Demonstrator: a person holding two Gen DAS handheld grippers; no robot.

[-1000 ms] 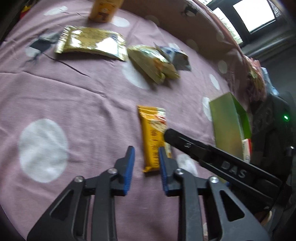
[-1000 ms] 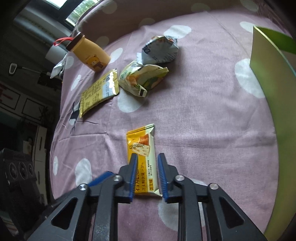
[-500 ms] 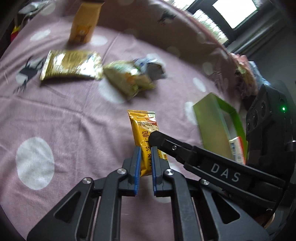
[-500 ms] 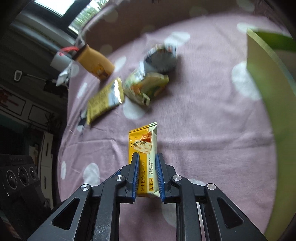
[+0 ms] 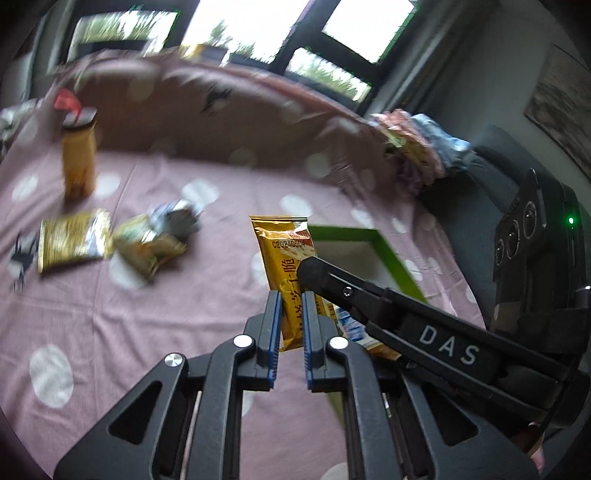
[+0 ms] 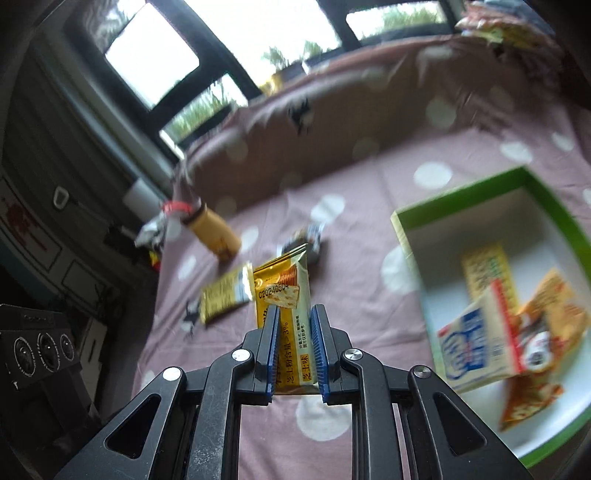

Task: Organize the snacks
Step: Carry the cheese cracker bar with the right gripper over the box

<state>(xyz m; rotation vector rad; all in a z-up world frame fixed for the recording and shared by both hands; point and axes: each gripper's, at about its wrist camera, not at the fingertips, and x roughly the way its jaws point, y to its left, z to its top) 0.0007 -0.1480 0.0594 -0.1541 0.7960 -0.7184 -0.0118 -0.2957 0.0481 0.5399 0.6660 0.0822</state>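
Both grippers clamp one yellow wafer pack [image 5: 282,254] and hold it clear of the cloth. Left gripper [image 5: 291,325] has its blue pads [image 5: 274,325] pressed on the pack's lower part, and its jaws have just been closing onto it; right gripper [image 6: 294,349] pinches the same pack across its width, pads [image 6: 317,350] tight on both edges, with the pack's printed face (a date code and a cracker picture) turned to its camera. In the left view the right gripper's black finger reaches in from the right and lies against the pack just above the left pads. Beyond the pack, a green box [image 6: 458,192] sits open on the pink dotted cloth [image 5: 129,332], to the right; inside it lie several packets [image 6: 480,332], blurred, one blue and white, others orange and yellow. Farther left on the cloth lie a gold packet [image 5: 72,245], a crumpled green-yellow packet [image 5: 146,247] just beside it and a grey one [image 5: 175,219] touching that. A yellow bottle [image 5: 78,162] with a dark cap stands upright near the far edge. More bags [image 5: 417,147] are piled at the far right, under the windows [image 5: 258,26].
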